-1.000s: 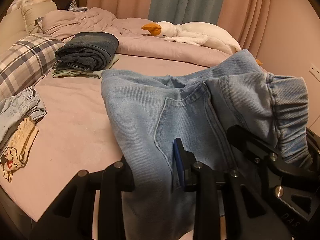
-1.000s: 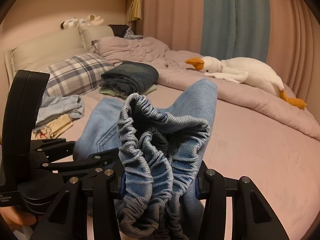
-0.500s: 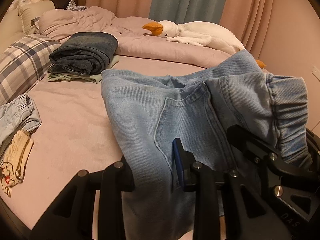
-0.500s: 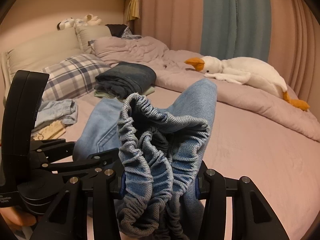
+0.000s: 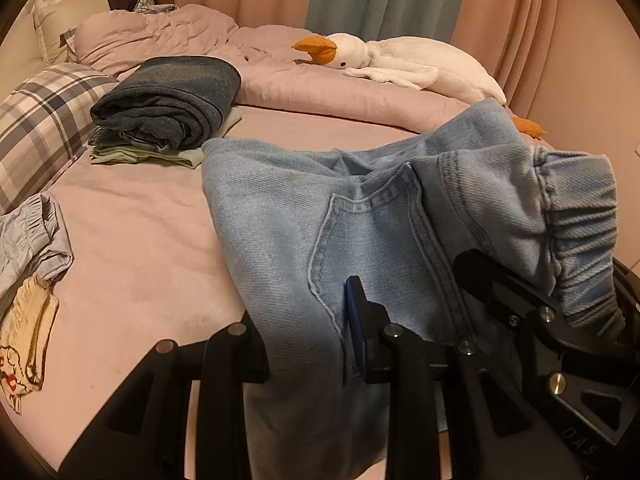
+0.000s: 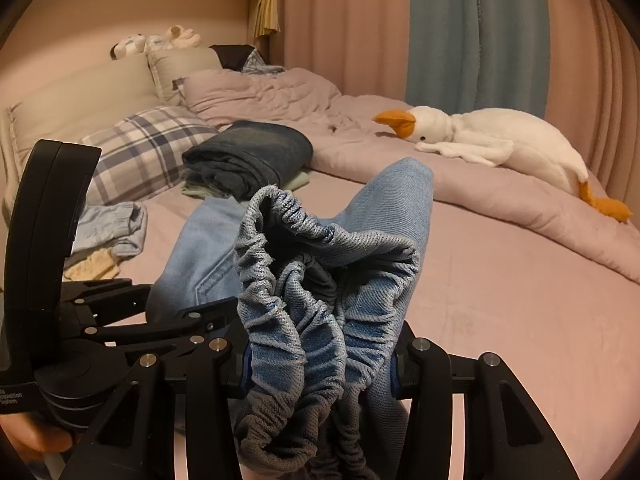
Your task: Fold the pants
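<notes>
Light blue denim pants point(image 5: 304, 216) with an elastic waistband are held up over the pink bed point(image 5: 136, 248). My left gripper point(image 5: 308, 344) is shut on the denim near a back pocket seam. My right gripper point(image 6: 320, 356) is shut on the bunched elastic waistband point(image 6: 316, 280). The right gripper also shows at the right edge of the left wrist view point(image 5: 532, 320), close beside the left one. The left gripper shows at the left of the right wrist view point(image 6: 132, 320). The pant legs trail away onto the bed.
A folded stack of dark jeans on a green garment point(image 5: 168, 108) lies mid-bed. A plaid pillow point(image 5: 36, 120) and loose light clothes point(image 5: 28, 240) are at the left. A white goose plush point(image 5: 408, 64) lies on the rumpled duvet point(image 6: 500, 196). Curtains stand behind.
Both grippers, still shut on the pants, have drifted slightly leftward and forward over the bed; the folded stack and pillow sit further right in view. The grip on the pants is unchanged.
</notes>
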